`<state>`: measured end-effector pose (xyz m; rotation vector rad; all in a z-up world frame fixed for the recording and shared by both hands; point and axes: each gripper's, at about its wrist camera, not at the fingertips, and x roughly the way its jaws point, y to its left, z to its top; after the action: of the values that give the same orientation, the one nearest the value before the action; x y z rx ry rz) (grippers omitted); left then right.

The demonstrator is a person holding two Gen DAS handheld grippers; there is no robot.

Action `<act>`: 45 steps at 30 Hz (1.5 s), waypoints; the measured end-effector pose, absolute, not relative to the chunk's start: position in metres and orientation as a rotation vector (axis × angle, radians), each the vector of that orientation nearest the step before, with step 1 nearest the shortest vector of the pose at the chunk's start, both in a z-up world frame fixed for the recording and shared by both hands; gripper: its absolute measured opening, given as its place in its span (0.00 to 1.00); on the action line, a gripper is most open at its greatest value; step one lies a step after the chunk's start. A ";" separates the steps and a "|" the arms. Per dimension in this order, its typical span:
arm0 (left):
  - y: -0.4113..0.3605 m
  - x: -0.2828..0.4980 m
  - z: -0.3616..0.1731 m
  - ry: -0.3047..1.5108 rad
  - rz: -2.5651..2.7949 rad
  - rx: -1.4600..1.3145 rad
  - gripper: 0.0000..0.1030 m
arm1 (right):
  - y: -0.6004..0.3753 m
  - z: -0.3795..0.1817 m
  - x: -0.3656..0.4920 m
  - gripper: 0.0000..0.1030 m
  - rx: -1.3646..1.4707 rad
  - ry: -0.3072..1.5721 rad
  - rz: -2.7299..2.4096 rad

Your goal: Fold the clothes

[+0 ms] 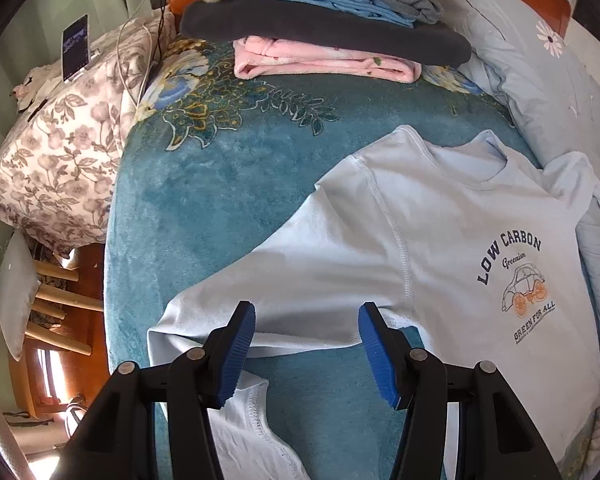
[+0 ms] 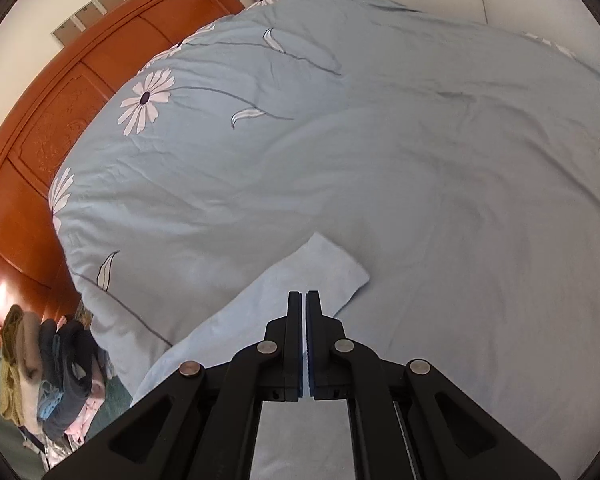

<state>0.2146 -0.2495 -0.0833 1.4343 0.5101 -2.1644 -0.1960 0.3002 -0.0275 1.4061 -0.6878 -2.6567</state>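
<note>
Soft daylight fills both fisheye views, edges bowed and vignetted black. Sun patches glow at eight o'clock in the left view. Glare streaks the headboard point(image 2: 40, 184) near nine o'clock; the quilt point(image 2: 340, 160) looks slightly motion-blurred, perhaps.

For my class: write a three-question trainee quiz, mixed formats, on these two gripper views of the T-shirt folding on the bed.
1. True or false: the left gripper is open above a sleeve of the pale blue T-shirt.
2. Multiple choice: the bottom item of the folded pile is A) pink B) yellow C) red.
3. Fill in: the right gripper is ___ , over the sleeve lying on the daisy-print duvet.

Key: 1 true; 2 A; 3 shut.
</note>
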 end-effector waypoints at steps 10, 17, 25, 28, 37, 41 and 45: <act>-0.304 0.283 -0.096 0.748 -2.032 1.388 0.60 | 0.180 -0.063 -0.093 0.03 1.428 -0.477 -2.314; -0.311 0.322 -0.124 0.883 -1.954 1.436 0.60 | 0.111 -0.078 -0.034 0.09 1.464 -0.312 -2.191; -0.291 0.318 -0.137 0.853 -1.978 1.535 0.39 | 0.074 -0.082 -0.002 0.09 1.504 -0.310 -2.129; -0.287 0.312 -0.130 0.821 -2.019 1.537 0.03 | 0.066 -0.081 0.006 0.09 1.515 -0.299 -2.118; -0.324 0.290 -0.028 0.889 -2.264 1.305 0.03 | 0.058 -0.079 0.014 0.09 1.533 -0.282 -2.099; -0.325 0.257 0.009 0.956 -2.379 1.287 0.03 | 0.053 -0.078 0.017 0.09 1.522 -0.286 -2.065; -0.310 0.199 0.013 0.956 -2.424 1.389 0.03 | 0.044 -0.079 0.022 0.09 1.512 -0.281 -2.022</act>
<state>0.1990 -0.3100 0.0134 1.3892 0.9555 -2.4237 0.0223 0.0444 -0.0788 1.5119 -0.2811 -2.0217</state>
